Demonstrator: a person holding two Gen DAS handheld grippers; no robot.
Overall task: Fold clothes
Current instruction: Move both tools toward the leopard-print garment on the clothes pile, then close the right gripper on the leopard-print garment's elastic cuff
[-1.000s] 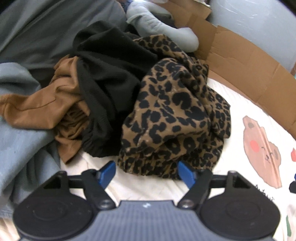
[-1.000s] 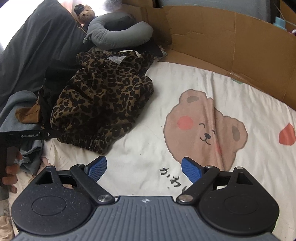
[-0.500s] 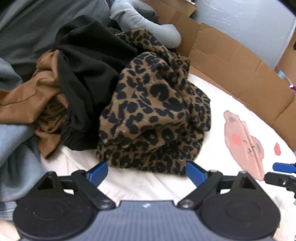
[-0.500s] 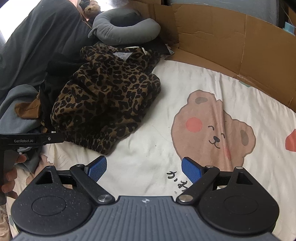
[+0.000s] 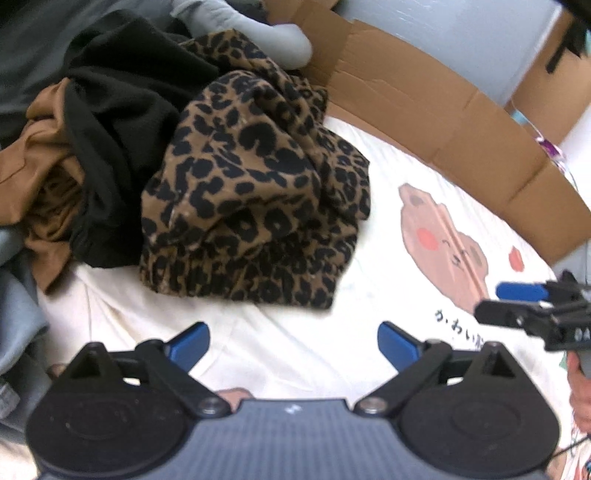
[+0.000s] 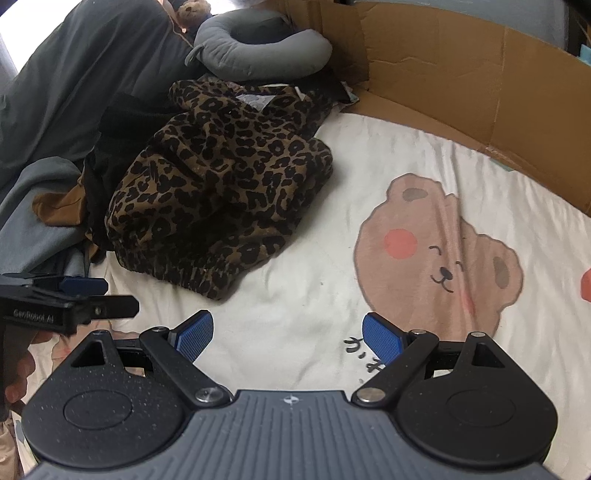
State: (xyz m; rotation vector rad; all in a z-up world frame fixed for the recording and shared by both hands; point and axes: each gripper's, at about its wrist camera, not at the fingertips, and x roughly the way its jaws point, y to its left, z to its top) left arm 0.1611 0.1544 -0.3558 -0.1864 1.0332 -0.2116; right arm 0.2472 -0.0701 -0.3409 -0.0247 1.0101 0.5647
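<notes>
A crumpled leopard-print garment (image 5: 251, 192) (image 6: 221, 192) lies on the white bear-print sheet (image 5: 369, 158) (image 6: 325, 258). To its left a black garment (image 5: 122, 110), a brown one (image 5: 40, 155) and a grey-blue one (image 5: 18, 314) are heaped together. My left gripper (image 5: 293, 332) (image 6: 92, 295) hovers over bare sheet just in front of the leopard garment, its jaws opening wide with nothing between them. My right gripper (image 6: 288, 330) (image 5: 506, 302) hangs open over the sheet to the right, near the bear print, also holding nothing.
A grey neck pillow (image 6: 258, 59) and a small teddy bear (image 6: 192, 9) lie behind the pile. A dark grey blanket (image 6: 74, 74) covers the far left. A brown cardboard wall (image 6: 461, 85) (image 5: 424, 103) borders the sheet at the back and right.
My left gripper's jaws spread wider, and its view swung right, so the clothes pile slid left and the right gripper came into sight. The right gripper barely moved.
</notes>
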